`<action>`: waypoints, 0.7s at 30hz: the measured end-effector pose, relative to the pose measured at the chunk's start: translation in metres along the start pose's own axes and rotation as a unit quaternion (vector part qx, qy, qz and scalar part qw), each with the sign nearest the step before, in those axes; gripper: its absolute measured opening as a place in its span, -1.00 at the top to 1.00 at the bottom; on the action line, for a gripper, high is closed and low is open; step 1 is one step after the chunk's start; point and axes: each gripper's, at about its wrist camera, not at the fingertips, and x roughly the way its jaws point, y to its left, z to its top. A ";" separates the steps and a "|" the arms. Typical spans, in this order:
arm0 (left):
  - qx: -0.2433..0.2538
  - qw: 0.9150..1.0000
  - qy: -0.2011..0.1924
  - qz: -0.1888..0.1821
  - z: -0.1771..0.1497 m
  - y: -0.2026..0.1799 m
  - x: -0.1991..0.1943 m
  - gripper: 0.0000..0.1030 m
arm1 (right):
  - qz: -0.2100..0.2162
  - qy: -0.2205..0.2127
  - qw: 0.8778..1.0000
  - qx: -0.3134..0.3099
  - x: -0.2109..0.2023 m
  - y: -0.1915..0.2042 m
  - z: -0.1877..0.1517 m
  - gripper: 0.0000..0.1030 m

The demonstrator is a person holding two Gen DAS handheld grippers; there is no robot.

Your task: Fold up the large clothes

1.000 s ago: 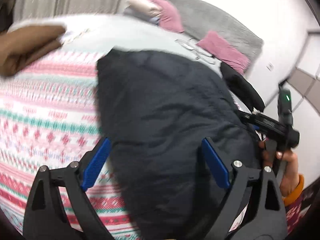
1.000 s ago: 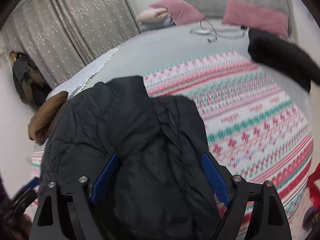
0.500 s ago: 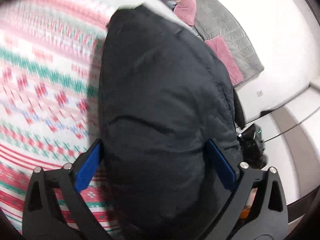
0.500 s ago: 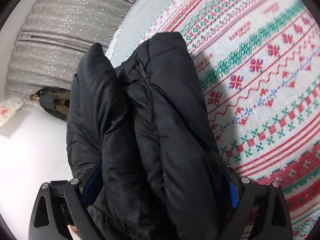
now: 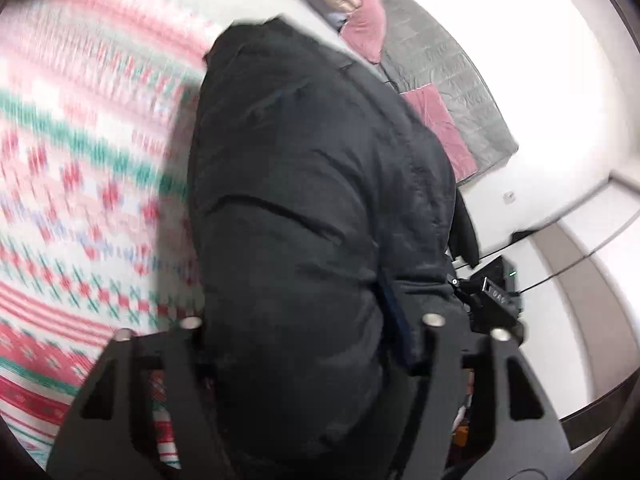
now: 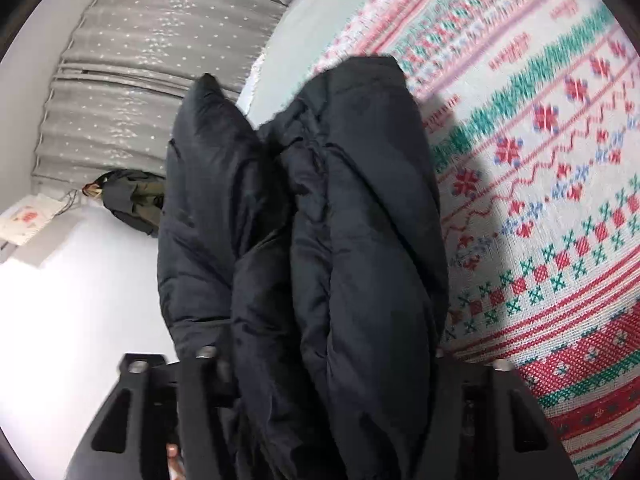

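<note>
Black plastic fingers of the left gripper [image 5: 308,344] have just been closing, and the thick edge of the black puffer jacket [image 5: 316,200] now sits pinched between them, the padding bulging over the blue pad on the right-hand side. In the other view the right gripper [image 6: 324,376] has likewise just been closing, and its jaws squeeze a bunched roll of the same jacket [image 6: 320,240], whose folds swell out over both fingers and hide the pads. Two grippers, then, and one jacket gripped at two places along its near edge. From each gripper the jacket runs away lengthwise, its long axis pointing from the jaws toward the far end of the bed; in the right wrist view it shows as two puffy lobes side by side, a narrower one on the left and a broader one on the right, both tapering to rounded tips. It lies on a patterned blanket [image 6: 560,200] of red, green and white bands, one blanket spread over the bed. Beyond the jacket in the left wrist view are two pink pillows [image 5: 368,24] against one grey quilted headboard [image 5: 452,72], and part of the other handheld gripper body shows low at the right. In the right wrist view one grey dotted curtain [image 6: 140,60] hangs behind, with one dark garment [image 6: 128,204] heaped below it.
</note>
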 end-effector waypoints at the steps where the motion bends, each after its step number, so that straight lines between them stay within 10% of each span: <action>1: 0.021 1.000 -0.009 0.011 0.002 -0.010 -0.002 -0.01 | -0.004 -0.007 1.000 -0.008 -0.002 0.006 0.000 0.20; 8: 0.093 0.995 -0.036 0.021 0.039 -0.072 0.012 0.07 | -0.008 -0.103 0.994 -0.047 -0.054 0.040 0.007 0.47; 21: 0.217 0.975 0.010 -0.051 0.109 -0.221 0.175 0.07 | -0.153 -0.273 0.948 -0.057 -0.202 0.015 0.061 0.49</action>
